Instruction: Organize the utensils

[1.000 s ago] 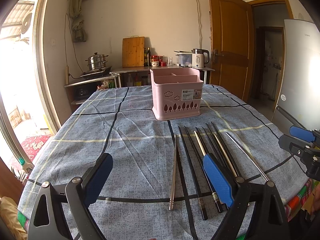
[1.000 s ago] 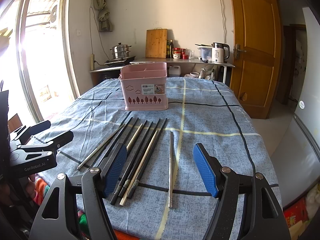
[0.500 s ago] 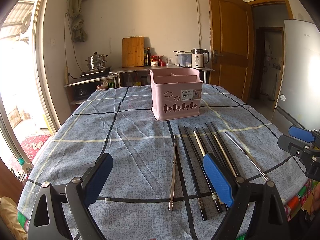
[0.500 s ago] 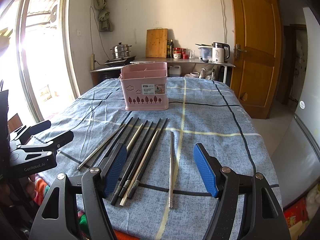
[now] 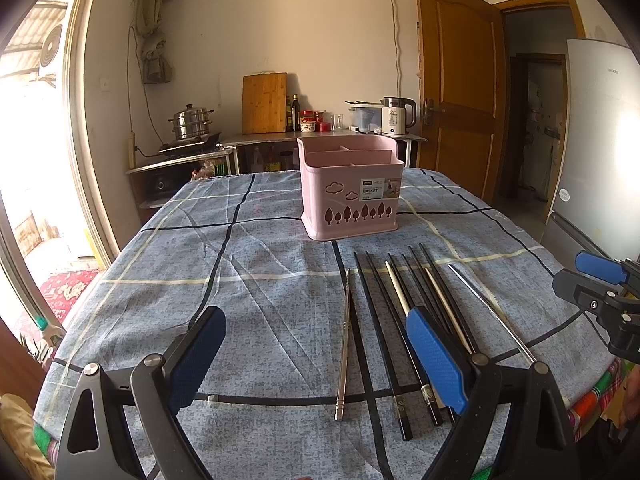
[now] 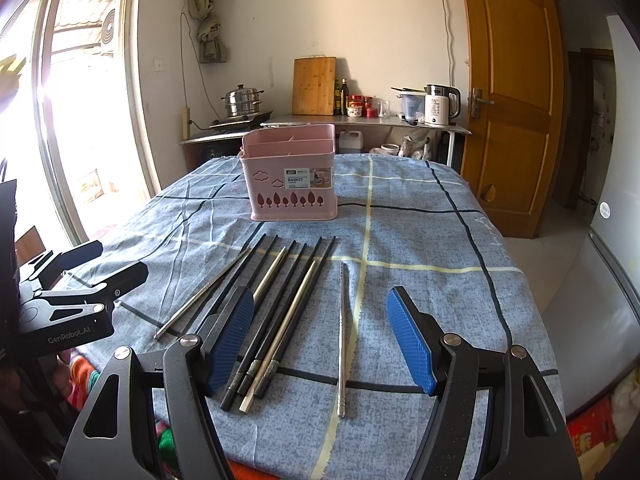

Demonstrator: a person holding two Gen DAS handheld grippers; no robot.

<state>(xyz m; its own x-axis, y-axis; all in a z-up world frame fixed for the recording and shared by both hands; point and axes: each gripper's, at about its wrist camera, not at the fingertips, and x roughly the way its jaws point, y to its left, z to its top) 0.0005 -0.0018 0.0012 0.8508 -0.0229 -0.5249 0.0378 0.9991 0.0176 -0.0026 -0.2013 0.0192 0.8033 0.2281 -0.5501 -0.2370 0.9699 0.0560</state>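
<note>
While both tongs gape | one basket point(image 5: 349, 188) | two steel chopsticks point(image 6: 342, 336)

Black triangular frames with silver screws on both grippers. Blue ribbed pads point(image 6: 410, 344) inside. White "GenRobot.AI" lettering on the left gripper point(image 6: 70, 312).

Pink divided basket point(image 5: 350, 188) upright, chopsticks point(image 5: 404, 320) lying flat nearby

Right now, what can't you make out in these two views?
- Pink basket: compartment floors hidden by its own walls, both views.
- Black chopsticks: middles covered by the left tongs pad, left view.
- Basket label: small print unreadable.
- Right tongs: nothing between them.
</note>
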